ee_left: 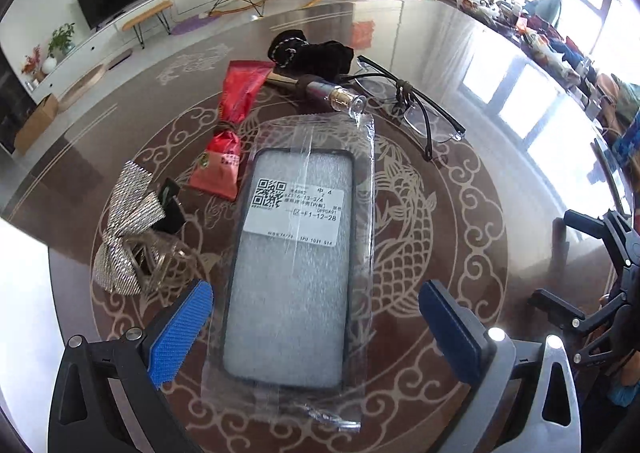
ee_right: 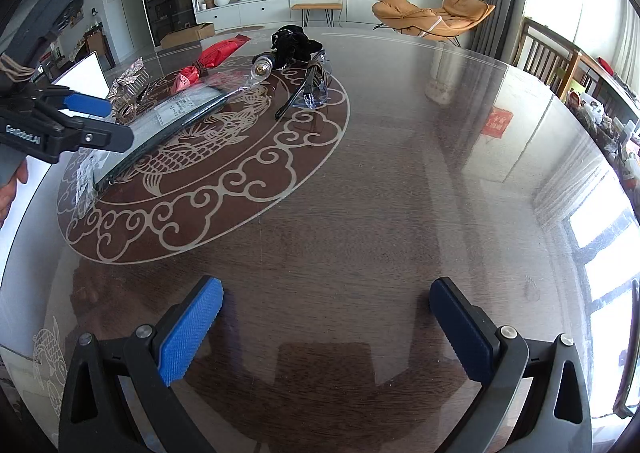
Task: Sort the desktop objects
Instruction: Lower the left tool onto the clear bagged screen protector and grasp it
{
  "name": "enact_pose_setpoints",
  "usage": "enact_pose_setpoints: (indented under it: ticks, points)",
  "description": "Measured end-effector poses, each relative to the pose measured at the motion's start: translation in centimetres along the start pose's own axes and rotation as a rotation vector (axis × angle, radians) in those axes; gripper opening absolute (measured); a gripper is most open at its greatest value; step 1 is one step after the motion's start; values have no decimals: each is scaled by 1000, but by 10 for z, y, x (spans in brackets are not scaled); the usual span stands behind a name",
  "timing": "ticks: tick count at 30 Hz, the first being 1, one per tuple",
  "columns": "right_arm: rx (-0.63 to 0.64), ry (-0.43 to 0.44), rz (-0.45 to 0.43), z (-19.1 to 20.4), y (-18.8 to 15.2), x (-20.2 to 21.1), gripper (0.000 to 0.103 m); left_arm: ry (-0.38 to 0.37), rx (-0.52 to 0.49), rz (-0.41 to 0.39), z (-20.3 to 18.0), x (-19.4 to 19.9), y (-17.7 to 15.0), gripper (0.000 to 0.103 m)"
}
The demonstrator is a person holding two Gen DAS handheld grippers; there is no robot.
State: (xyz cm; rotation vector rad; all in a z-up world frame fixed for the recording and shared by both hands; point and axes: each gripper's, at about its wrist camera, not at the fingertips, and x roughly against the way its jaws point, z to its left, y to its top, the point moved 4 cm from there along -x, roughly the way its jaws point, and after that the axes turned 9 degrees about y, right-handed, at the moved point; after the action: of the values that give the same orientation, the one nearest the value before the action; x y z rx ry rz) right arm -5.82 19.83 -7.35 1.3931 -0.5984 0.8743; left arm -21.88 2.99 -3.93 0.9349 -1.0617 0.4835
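A phone case in a clear plastic bag (ee_left: 292, 265) with a white QR label lies flat on the patterned glass table (ee_left: 460, 221). My left gripper (ee_left: 316, 309) is open, its blue pads either side of the case's near half without touching it. Beyond lie a red packet (ee_left: 228, 133), a silver rhinestone bow clip (ee_left: 124, 237), a small flashlight (ee_left: 332, 91), a black cloth pouch (ee_left: 316, 55) and black-framed glasses (ee_left: 412, 105). My right gripper (ee_right: 326, 307) is open over bare table, far from the objects. In the right wrist view the left gripper (ee_right: 84, 113) hovers over the bagged case (ee_right: 172, 121).
The table is round with a dragon-and-cloud medallion (ee_right: 224, 181) in the middle. A white sheet or laptop (ee_right: 86, 73) sits beyond the left edge. A cluttered sideboard (ee_left: 560, 37) lies past the far rim. A hand (ee_right: 10, 189) holds the left gripper.
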Motion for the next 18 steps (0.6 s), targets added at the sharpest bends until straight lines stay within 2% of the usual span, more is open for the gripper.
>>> enact_pose_setpoints:
  ticks: [7,10,14,18]
  points:
    - [0,0,0,0,0,0,103,-19,2,22,-3,-28,15,103]
    - [0,0,0,0,0,0,103,17,11,35,-2,-40,20,103]
    - [0,0,0,0,0,0,103,8,82,13,3,-45,24,103]
    - [0,0,0,0,0,0,103,30,131,-31,3,-43,18,103]
